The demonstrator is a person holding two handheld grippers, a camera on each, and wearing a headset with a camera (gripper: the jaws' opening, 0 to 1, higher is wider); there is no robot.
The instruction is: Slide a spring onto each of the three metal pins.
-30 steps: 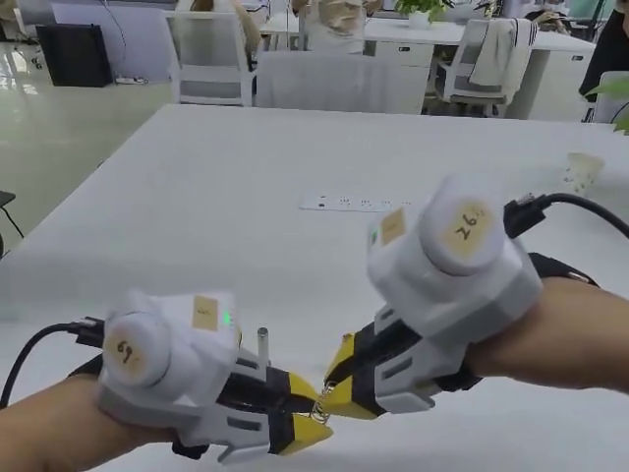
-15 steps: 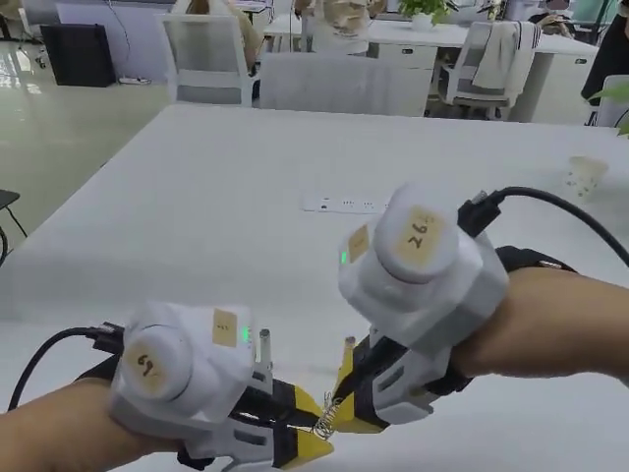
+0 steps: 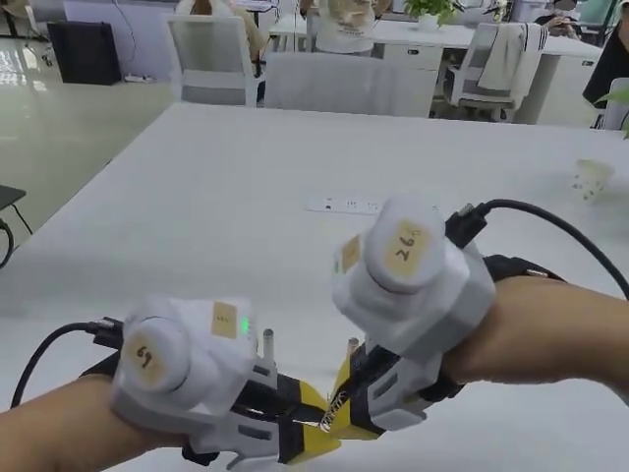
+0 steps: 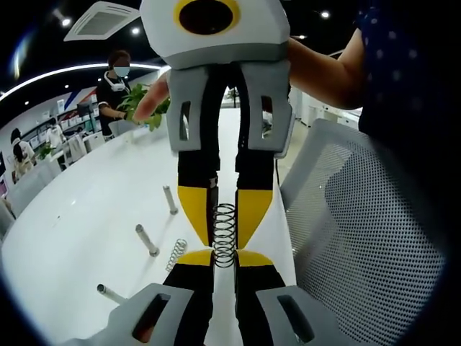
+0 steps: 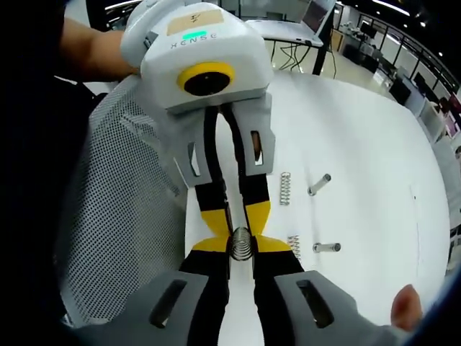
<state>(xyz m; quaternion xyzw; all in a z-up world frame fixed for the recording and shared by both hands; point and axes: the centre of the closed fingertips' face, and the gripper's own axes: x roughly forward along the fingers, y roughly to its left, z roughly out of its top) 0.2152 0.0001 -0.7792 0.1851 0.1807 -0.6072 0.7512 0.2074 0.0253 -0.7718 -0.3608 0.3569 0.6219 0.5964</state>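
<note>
- Left gripper (image 4: 224, 259): the jaws are drawn in to a narrow gap. The yellow tips clamp one end of the held spring (image 4: 225, 232).
- Right gripper (image 5: 241, 249): the jaws are likewise nearly closed. They grip the same held spring from the opposite direction, and in the right gripper view the coil is seen end-on between the tips.
- Gripper relation: the two sets of yellow tips face each other nose to nose. They sit just apart along the coil, and the held spring bridges them.
- Held spring position: it is carried above the white table (image 3: 246, 197) near the table's front edge. It is not on any pin.
- Pins: pin 1 (image 4: 170, 200), pin 2 (image 4: 148, 240) and pin 3 (image 4: 109, 293) stand in a row on the table to one side of the jaws. In the head view, two pins rise upright just beyond the gripper bodies.
- Loose springs: loose spring A (image 5: 285, 188) and loose spring B (image 5: 294, 245) lie flat on the table, each just beside a pin.
- Surroundings: a power strip (image 3: 344, 205) lies on the table well beyond the grippers. A mesh chair back (image 4: 360, 216) stands beside the table edge.
</note>
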